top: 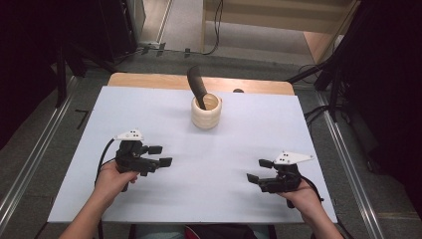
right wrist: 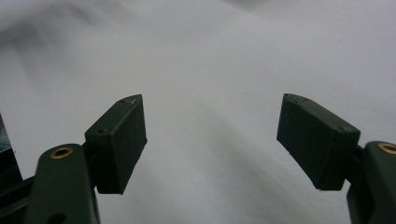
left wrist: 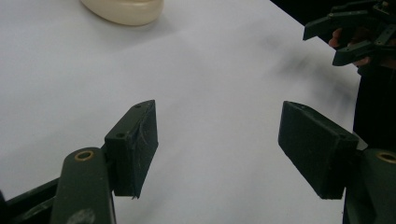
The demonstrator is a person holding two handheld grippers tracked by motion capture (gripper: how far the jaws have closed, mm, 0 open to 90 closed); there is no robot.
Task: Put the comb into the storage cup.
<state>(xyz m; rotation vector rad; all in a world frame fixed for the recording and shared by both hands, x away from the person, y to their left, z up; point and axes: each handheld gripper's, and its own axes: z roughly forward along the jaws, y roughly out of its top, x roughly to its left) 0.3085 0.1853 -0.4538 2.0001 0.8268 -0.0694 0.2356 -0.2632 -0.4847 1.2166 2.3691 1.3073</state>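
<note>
A cream ribbed cup (top: pixel 206 111) stands upright at the back middle of the white table (top: pixel 149 114), with a dark curved utensil (top: pixel 197 85) leaning out of it to the left. My left gripper (top: pixel 160 155) is held low over the table's left side, jaws open and empty, pointing right. My right gripper (top: pixel 259 171) hovers at the front right, jaws open and empty, pointing left. In the left gripper view its open jaws (left wrist: pixel 218 144) frame bare table, with the cup's base (left wrist: pixel 123 10) at top left and the right gripper (left wrist: pixel 348 35) at top right. The right gripper view has open jaws (right wrist: pixel 210 140) over bare table.
The white sheet covers a wooden tabletop whose far edge (top: pixel 149 80) shows behind it. Metal rails (top: pixel 343 149) run along both sides of the table. Dark stands and cables (top: pixel 318 74) sit on the floor beyond.
</note>
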